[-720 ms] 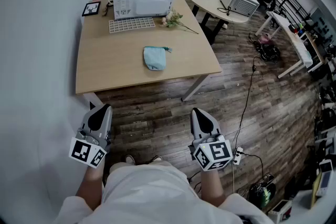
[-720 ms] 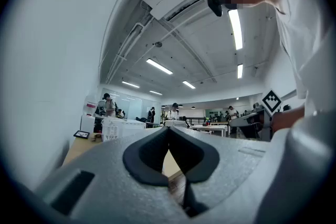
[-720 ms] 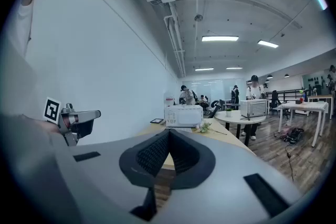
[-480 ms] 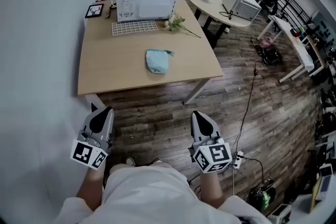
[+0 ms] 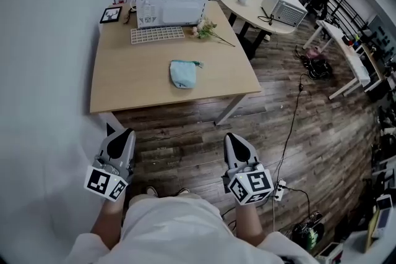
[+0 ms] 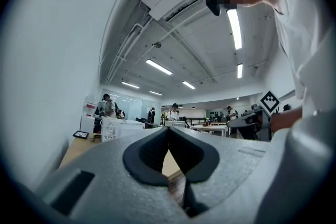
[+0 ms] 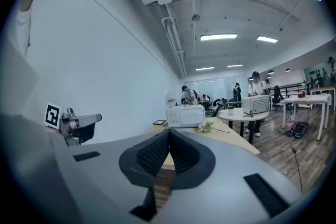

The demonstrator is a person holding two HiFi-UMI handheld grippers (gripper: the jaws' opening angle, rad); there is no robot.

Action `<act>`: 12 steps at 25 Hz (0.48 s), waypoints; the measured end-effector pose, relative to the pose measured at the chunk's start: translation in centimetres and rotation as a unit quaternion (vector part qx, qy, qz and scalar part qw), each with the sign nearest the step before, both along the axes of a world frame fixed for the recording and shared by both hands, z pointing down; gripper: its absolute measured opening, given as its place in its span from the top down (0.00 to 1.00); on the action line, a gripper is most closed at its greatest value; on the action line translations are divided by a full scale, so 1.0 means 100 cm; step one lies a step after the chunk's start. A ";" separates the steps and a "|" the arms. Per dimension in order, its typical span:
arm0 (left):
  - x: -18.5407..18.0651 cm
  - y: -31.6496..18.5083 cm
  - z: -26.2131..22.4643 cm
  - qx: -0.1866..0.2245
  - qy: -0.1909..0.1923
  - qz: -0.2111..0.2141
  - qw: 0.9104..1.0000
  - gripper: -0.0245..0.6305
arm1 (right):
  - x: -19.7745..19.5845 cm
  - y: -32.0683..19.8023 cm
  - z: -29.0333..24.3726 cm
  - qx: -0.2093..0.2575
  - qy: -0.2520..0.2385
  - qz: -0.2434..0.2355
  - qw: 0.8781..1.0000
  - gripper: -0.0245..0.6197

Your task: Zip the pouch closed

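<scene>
A light blue pouch lies near the front middle of the wooden table in the head view. Both grippers hang well short of the table, over the plank floor and close to the person's body. My left gripper is shut and holds nothing; in its own view its jaws meet tip to tip. My right gripper is shut and empty too, jaws touching. The pouch cannot be made out in either gripper view.
At the table's far end stand a white microwave, a white grid tray, a small framed picture and a sprig of flowers. A white wall runs along the left. A round table and floor cables lie to the right.
The table and pouch have shifted only slightly in the head view as the head moved. Both grippers stay shut in about the same place.
</scene>
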State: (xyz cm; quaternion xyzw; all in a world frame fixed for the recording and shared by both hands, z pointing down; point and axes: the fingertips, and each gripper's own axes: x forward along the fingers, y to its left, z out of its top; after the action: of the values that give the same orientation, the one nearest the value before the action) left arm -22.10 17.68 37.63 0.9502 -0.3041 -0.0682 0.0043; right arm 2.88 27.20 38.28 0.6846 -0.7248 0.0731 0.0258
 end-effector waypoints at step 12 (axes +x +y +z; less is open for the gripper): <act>0.009 0.001 -0.001 0.006 0.000 -0.032 0.999 0.74 | 0.054 0.023 -0.004 0.024 -0.029 0.007 0.999 0.70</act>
State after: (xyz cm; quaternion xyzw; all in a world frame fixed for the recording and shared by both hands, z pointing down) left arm -21.21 17.81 37.55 0.9400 -0.3339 -0.0702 -0.0034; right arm 8.32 29.53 37.88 0.6879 -0.7217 0.0756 -0.0125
